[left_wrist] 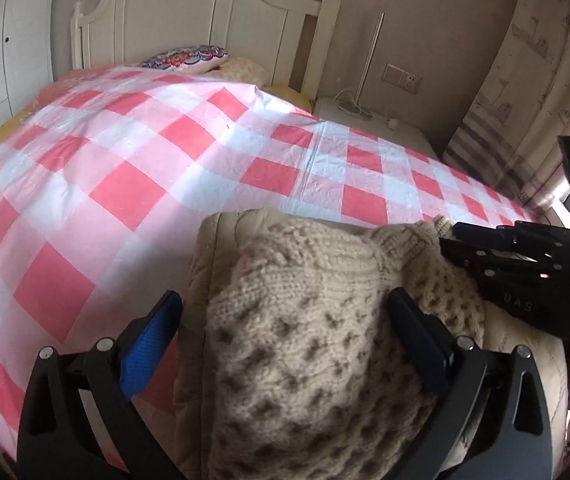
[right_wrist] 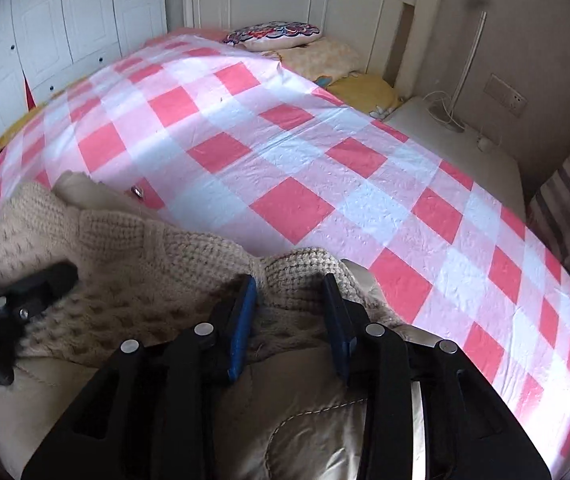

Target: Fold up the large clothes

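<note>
The knitted sweater (left_wrist: 305,320) ran off the bottom edge of the left wrist view, its lower part unseen. It covered most of the beige jacket (right_wrist: 285,420) beneath, which the right wrist view also cut off below. The wardrobe (right_wrist: 65,20) was cropped at the frame's rim. The socket (left_wrist: 402,78) was too small to read.

A chunky cream knitted sweater (left_wrist: 305,320) lies bunched on the near edge of the bed (left_wrist: 125,160), on top of a smooth beige quilted coat (right_wrist: 245,420). Its knit shows a honeycomb pattern with ribbed and cabled bands. Seen from the left hand-held gripper (left_wrist: 285,344), a thick fold of it runs up between the two wide-set fingers. At the right hand-held gripper (right_wrist: 291,312), a ribbed edge of the sweater sits between the blue pads, with the coat spread underneath.
</note>
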`<control>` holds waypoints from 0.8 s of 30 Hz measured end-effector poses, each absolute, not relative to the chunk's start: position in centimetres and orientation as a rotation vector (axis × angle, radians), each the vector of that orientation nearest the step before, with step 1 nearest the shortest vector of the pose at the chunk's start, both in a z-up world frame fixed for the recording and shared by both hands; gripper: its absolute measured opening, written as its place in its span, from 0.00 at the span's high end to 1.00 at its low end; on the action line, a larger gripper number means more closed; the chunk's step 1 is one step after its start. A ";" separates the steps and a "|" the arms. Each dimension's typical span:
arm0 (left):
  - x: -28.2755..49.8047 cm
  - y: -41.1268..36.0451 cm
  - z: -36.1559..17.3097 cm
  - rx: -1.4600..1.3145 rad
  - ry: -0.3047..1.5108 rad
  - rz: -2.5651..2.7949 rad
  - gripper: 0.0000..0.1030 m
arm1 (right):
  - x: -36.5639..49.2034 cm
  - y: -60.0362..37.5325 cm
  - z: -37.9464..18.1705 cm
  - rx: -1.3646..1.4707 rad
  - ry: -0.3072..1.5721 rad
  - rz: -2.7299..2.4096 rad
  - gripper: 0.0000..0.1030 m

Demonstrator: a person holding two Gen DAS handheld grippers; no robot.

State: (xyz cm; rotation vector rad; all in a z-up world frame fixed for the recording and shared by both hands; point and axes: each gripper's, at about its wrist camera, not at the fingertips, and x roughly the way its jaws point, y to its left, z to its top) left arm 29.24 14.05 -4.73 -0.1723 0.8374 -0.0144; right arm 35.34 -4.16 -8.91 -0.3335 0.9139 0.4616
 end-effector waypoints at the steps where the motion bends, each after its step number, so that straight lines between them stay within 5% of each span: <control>1: 29.4 13.9 -4.5 -0.157 0.851 -0.004 0.02 | 35.4 -4.1 -9.0 -0.332 0.914 0.457 0.66; 8: 26.6 12.5 0.9 -0.003 0.667 0.135 0.02 | 35.3 -5.2 -8.9 -0.284 0.888 0.463 0.66; 14: 30.7 13.2 -4.6 0.006 0.866 0.126 0.02 | 34.8 -4.8 -8.7 -0.311 0.859 0.410 0.66; 24: 29.9 12.4 -4.3 0.080 0.833 0.127 0.02 | 33.6 -5.9 -8.5 -0.268 0.843 0.380 0.66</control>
